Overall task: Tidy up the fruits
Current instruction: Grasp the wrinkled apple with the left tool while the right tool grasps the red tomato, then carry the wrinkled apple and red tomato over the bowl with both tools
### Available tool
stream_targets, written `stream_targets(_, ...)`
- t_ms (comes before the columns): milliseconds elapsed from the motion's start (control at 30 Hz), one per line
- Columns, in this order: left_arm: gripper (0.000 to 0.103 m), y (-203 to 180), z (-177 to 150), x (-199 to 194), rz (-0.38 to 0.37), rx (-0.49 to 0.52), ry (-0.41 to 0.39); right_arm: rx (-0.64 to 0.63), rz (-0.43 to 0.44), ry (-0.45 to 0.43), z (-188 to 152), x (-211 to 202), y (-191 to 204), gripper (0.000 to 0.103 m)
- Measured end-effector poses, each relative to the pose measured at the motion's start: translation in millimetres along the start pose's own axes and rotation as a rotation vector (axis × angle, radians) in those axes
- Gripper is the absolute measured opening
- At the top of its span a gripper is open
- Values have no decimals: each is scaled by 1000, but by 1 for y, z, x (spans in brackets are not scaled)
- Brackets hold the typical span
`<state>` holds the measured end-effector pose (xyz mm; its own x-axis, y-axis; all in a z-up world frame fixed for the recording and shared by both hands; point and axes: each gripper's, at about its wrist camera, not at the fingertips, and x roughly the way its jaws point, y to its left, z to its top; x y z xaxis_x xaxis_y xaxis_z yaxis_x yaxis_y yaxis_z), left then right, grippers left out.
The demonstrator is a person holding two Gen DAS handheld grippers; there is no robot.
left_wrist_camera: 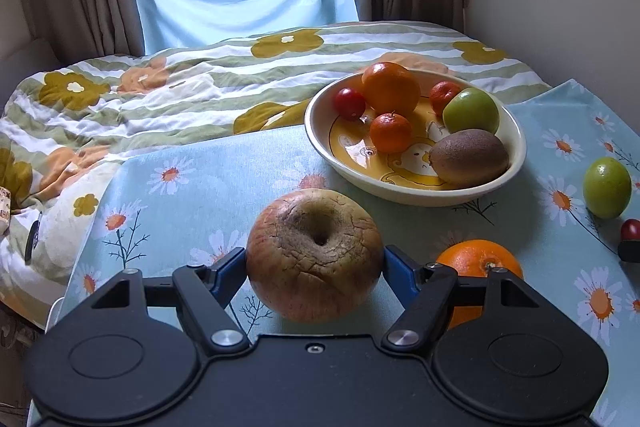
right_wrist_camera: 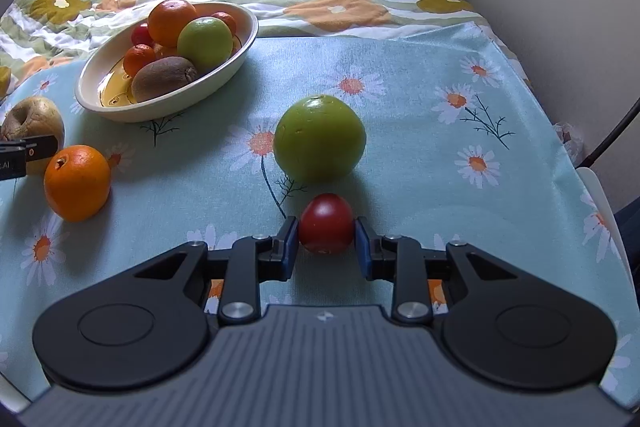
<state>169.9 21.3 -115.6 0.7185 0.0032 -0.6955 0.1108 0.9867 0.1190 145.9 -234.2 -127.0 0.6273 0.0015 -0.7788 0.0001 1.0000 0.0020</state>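
Note:
My left gripper [left_wrist_camera: 315, 261] is shut on a wrinkled brown-red apple [left_wrist_camera: 314, 255], which rests on or just above the blue daisy tablecloth. My right gripper [right_wrist_camera: 326, 239] is shut on a small red tomato [right_wrist_camera: 326, 223]. A cream bowl [left_wrist_camera: 516, 163] holds an orange, small mandarins, a red tomato, a green apple and a kiwi [left_wrist_camera: 468, 157]. A loose orange [left_wrist_camera: 476, 261] lies right of the left gripper. A loose green apple [right_wrist_camera: 319, 139] sits just ahead of the right gripper. The bowl [right_wrist_camera: 160, 107] also shows in the right wrist view, far left.
The blue daisy tablecloth [right_wrist_camera: 440, 167] covers the table; its right edge drops off near a wall. A flowered quilt [left_wrist_camera: 140, 99] lies on a bed behind the table. Curtains and a blue cloth hang at the window beyond.

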Motion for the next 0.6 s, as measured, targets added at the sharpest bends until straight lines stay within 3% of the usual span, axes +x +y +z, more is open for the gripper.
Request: stream_targets(600, 77, -9, 16, -79, -1, -75, -66, -50, 70, -55, 27, -60, -4, 45)
